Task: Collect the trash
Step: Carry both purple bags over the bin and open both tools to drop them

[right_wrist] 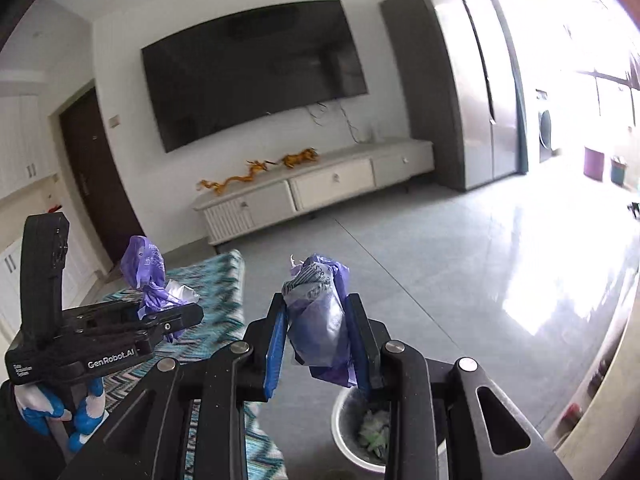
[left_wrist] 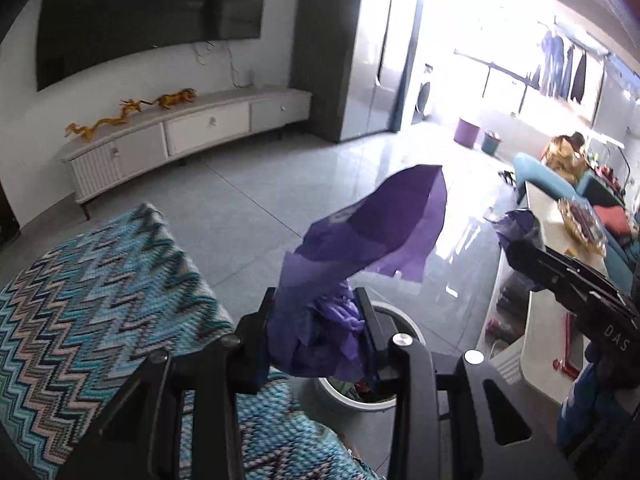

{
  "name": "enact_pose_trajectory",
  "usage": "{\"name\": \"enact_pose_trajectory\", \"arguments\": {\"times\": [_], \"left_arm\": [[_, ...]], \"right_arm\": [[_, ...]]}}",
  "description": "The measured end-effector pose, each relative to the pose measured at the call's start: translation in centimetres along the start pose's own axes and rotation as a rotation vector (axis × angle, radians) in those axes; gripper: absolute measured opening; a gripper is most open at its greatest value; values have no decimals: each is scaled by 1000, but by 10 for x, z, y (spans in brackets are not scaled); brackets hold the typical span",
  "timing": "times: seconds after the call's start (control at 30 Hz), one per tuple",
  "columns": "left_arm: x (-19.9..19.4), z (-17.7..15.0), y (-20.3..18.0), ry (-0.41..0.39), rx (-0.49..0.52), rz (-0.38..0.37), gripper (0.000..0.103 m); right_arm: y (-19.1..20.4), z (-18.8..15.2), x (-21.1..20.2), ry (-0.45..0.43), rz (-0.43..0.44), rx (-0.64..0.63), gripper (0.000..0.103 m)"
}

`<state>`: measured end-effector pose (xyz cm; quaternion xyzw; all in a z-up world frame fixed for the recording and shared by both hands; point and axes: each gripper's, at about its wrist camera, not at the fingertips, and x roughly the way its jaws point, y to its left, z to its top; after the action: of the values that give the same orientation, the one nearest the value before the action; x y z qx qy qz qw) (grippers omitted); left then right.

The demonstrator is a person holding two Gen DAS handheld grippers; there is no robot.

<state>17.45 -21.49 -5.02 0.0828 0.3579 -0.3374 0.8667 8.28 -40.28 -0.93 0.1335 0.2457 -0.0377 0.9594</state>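
At the lower centre of both wrist views stood a round white waste bin (right_wrist: 352, 436), its mouth partly hidden behind my own linkages; in the right wrist view crumpled pale paper scraps (right_wrist: 374, 432) lay inside it. My left gripper (left_wrist: 320, 320) had its jaws clamped on a bunched stretch of thin purple plastic trash bag (left_wrist: 372, 232), which billowed up toward mid-frame and blocked part of the glossy grey tiled floor (left_wrist: 248, 208). My right gripper (right_wrist: 318, 328) had its jaws clamped on another wad of that purple plastic, directly above the bin in the picture. I could not tell whether the two wads belonged to one bag.

To the left in each view lay a zigzag-patterned blue knitted cover (left_wrist: 100, 300), close beside the bin. In the upper left of the left wrist view hung a large dark wall-mounted television (left_wrist: 152, 12), with a long white low cabinet (left_wrist: 192, 128) beneath it carrying golden dragon figurines (left_wrist: 132, 112). At the right edge of that view ran a pale-topped table (left_wrist: 548, 216), with the right gripper in front of it.
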Motion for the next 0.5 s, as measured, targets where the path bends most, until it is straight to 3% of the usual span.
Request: {"name": "enact_pose_trajectory", "arguments": {"times": [0.3, 0.5], "left_arm": [[94, -6, -32, 172, 74, -28, 36], [131, -4, -41, 224, 83, -61, 36]], "right_arm": [[-73, -43, 69, 184, -56, 124, 28], [-113, -72, 108, 281, -78, 201, 29]]}}
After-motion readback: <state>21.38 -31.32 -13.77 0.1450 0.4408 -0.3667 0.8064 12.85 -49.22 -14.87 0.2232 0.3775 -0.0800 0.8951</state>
